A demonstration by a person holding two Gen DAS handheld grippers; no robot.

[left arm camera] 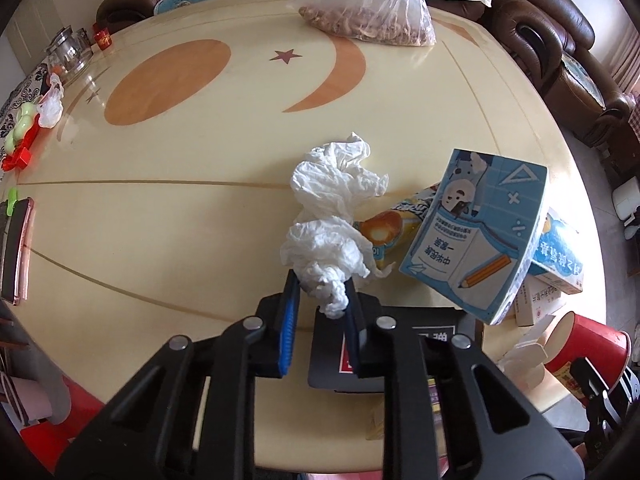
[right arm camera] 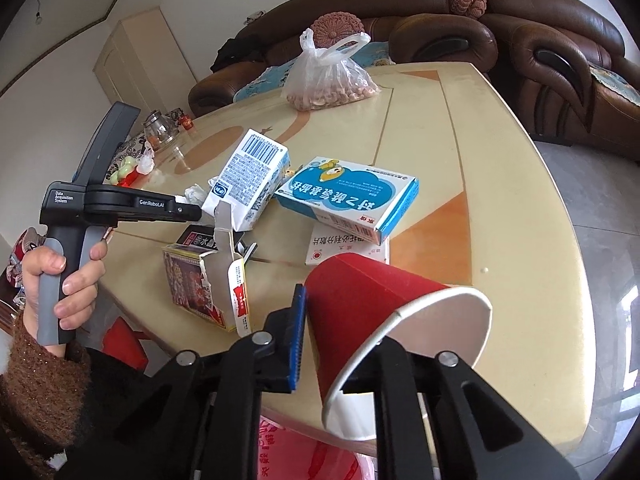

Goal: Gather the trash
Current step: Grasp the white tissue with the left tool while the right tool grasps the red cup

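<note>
My left gripper (left arm camera: 320,294) is shut on a crumpled white tissue (left arm camera: 332,208) and holds it just above the table (left arm camera: 180,208). A blue milk carton (left arm camera: 476,232) leans right beside the tissue. My right gripper (right arm camera: 340,320) is shut on a red paper cup (right arm camera: 372,312), squashed and tipped with its white mouth toward the lower right, at the table's near edge. In the right wrist view the left gripper (right arm camera: 188,210) shows at left in a hand, next to the milk carton (right arm camera: 248,178). A red-and-white plastic bag (right arm camera: 316,456) shows below the cup.
A blue-white medicine box (right arm camera: 348,196) lies on a white box (right arm camera: 320,250). A torn open carton (right arm camera: 204,280) stands near the edge. A bag of peanuts (left arm camera: 372,12) is at the far side. A glass jar (left arm camera: 70,50), toys (left arm camera: 24,128) and a phone (left arm camera: 16,248) are at left. Brown sofas (right arm camera: 560,60) surround the table.
</note>
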